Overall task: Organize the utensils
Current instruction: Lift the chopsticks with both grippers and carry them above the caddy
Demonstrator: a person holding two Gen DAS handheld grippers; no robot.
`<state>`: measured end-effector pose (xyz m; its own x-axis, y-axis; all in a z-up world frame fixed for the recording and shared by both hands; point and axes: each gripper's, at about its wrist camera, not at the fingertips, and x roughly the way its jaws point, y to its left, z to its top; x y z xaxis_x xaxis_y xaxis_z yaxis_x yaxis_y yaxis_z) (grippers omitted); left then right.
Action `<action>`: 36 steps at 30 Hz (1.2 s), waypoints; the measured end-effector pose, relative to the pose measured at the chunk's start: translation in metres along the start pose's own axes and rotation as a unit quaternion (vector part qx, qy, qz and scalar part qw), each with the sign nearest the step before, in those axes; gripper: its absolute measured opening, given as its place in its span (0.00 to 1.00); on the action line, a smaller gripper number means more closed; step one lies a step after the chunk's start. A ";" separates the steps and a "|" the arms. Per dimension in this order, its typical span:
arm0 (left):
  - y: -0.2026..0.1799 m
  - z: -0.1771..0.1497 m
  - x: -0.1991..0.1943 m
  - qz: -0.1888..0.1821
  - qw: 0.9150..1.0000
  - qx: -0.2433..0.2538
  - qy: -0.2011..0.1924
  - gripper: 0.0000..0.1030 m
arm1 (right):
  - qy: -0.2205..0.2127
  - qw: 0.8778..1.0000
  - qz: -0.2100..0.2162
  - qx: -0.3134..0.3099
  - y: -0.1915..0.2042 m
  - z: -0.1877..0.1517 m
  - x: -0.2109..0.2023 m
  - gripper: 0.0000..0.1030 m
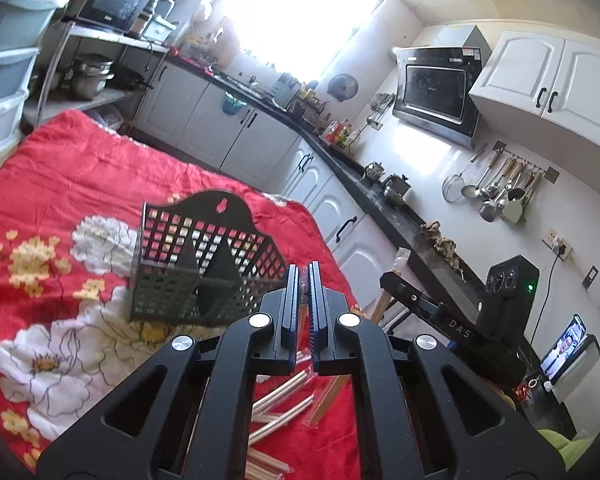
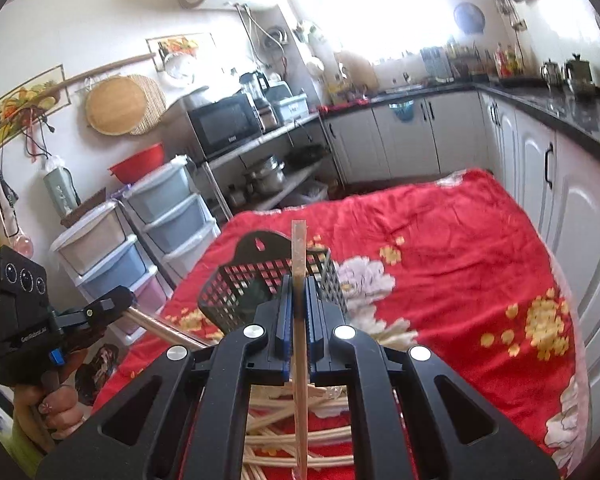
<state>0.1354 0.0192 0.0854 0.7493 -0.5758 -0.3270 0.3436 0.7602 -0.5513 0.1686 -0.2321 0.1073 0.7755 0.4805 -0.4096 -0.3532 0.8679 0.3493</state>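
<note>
A black lattice utensil basket (image 1: 204,264) with inner dividers stands on the red floral cloth; it also shows in the right wrist view (image 2: 256,280). My left gripper (image 1: 304,276) is shut on a wrapped chopstick, just right of and in front of the basket. My right gripper (image 2: 298,292) is shut on a wrapped chopstick (image 2: 299,256) that stands upright, its top over the basket's near rim. Several wrapped chopsticks (image 1: 284,404) lie loose on the cloth under both grippers; the pile also shows in the right wrist view (image 2: 284,436).
The red floral cloth (image 2: 460,248) covers the table. White cabinets (image 2: 540,168) and a black counter run along the right. Plastic drawer units (image 2: 168,208) and a shelf with a microwave (image 2: 224,124) stand at the left. The right gripper's body (image 1: 460,320) is beside mine.
</note>
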 end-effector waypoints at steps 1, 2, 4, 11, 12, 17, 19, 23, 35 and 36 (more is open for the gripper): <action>-0.001 0.004 -0.002 -0.001 1.000 0.002 -0.004 0.02 | -0.008 1.000 0.002 -0.001 0.002 0.003 -0.002 0.06; -0.002 0.007 -0.004 0.000 1.000 0.004 -0.011 0.02 | -0.014 1.000 0.003 -0.002 0.004 0.005 -0.004 0.06; -0.004 0.014 -0.008 -0.001 1.000 0.007 -0.020 0.02 | -0.028 1.000 0.005 -0.004 0.007 0.011 -0.007 0.06; -0.008 0.041 -0.028 0.010 0.998 0.018 -0.065 0.02 | -0.059 0.998 0.016 -0.010 0.017 0.030 -0.009 0.06; -0.007 0.045 -0.031 0.012 0.997 0.019 -0.070 0.02 | -0.063 0.998 0.018 -0.010 0.019 0.032 -0.009 0.06; -0.005 0.060 -0.047 0.024 0.995 0.021 -0.099 0.02 | -0.084 0.996 0.026 -0.014 0.030 0.044 -0.007 0.06; -0.004 0.065 -0.054 0.029 0.993 0.020 -0.111 0.02 | -0.094 0.995 0.030 -0.016 0.033 0.051 -0.007 0.06; 0.002 0.071 -0.064 0.038 0.991 0.013 -0.128 0.02 | -0.119 0.992 0.029 -0.022 0.037 0.065 -0.008 0.06; 0.016 0.076 -0.078 0.093 0.982 0.017 -0.164 0.02 | -0.180 0.983 0.029 -0.022 0.036 0.099 -0.002 0.06; 0.017 0.076 -0.079 0.096 0.981 0.017 -0.165 0.02 | -0.184 0.982 0.028 -0.023 0.035 0.100 0.000 0.06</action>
<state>0.1254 0.1008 0.1602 0.9429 -0.2960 -0.1523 0.1925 0.8581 -0.4760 0.2085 -0.2142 0.2042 0.8880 0.4564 -0.0565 -0.4166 0.8504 0.3213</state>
